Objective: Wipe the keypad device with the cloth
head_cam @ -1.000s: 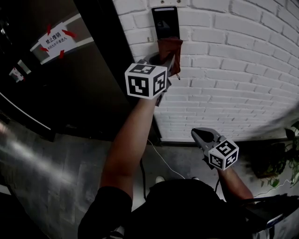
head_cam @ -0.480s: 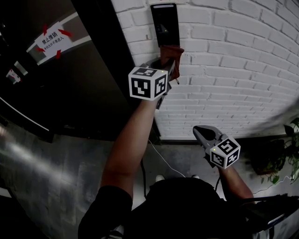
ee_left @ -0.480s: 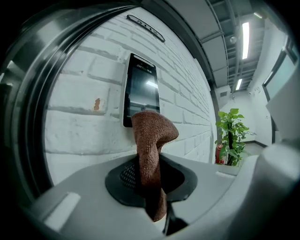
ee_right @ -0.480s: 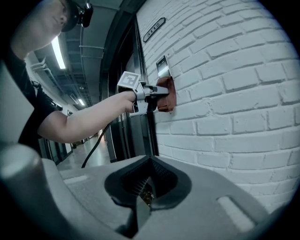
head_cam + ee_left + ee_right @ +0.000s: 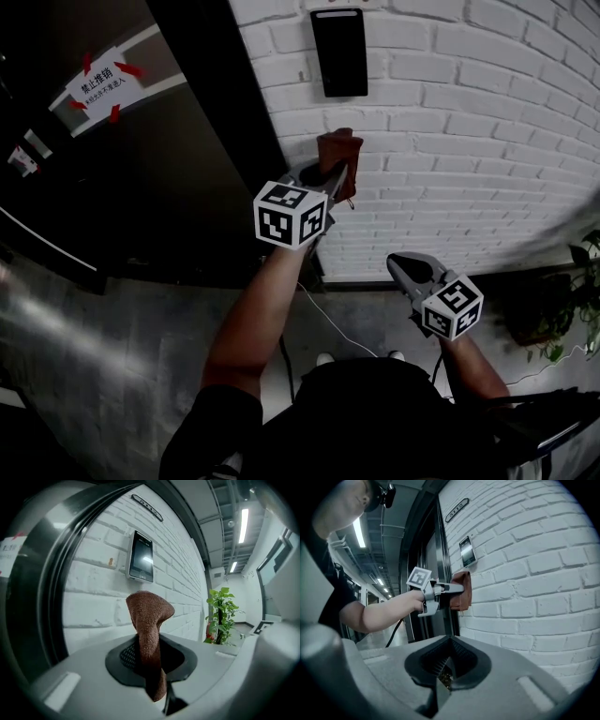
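Note:
The black keypad device hangs on the white brick wall; it also shows in the left gripper view as keypad device and in the right gripper view as keypad device. A brown cloth is pinched in my left gripper, whose jaws are shut on it, now below the device and off it. The cloth stands up between the jaws, folded over at its top. My right gripper hangs lower right, shut and holding nothing; it sees the cloth near the wall.
A dark door frame with a glass door and a warning sticker stands left of the wall. A potted plant is at the lower right. A thin cable runs along the floor.
My left gripper with the cloth has slid down off the keypad device, from touching its lower edge to well below it. The right gripper has stayed put.

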The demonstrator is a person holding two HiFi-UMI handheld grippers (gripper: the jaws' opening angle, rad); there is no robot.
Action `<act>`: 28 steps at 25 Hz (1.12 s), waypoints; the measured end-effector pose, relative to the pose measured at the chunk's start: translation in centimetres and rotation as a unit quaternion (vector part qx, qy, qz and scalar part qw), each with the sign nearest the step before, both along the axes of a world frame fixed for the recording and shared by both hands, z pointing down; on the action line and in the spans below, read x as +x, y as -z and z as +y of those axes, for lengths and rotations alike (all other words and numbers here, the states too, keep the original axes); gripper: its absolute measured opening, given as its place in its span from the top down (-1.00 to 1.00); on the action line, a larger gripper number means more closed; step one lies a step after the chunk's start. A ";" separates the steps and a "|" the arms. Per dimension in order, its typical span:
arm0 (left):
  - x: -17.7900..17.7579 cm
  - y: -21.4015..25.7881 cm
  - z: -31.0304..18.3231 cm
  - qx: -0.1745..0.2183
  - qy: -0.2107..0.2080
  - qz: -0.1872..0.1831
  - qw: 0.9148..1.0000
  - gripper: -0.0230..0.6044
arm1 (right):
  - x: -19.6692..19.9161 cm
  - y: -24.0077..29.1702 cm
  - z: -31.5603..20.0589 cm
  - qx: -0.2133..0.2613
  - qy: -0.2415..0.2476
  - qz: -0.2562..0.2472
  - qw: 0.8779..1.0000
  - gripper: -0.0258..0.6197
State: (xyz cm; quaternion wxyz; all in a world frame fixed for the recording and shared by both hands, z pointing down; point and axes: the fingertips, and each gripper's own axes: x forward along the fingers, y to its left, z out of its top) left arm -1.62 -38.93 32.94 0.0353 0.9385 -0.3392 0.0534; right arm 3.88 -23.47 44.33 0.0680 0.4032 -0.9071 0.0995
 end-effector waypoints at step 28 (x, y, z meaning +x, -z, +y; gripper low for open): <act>-6.2 -9.2 22.4 -0.057 -0.006 0.055 0.997 0.73 | -0.2 0.3 11.1 0.003 -0.034 -0.024 0.999 0.95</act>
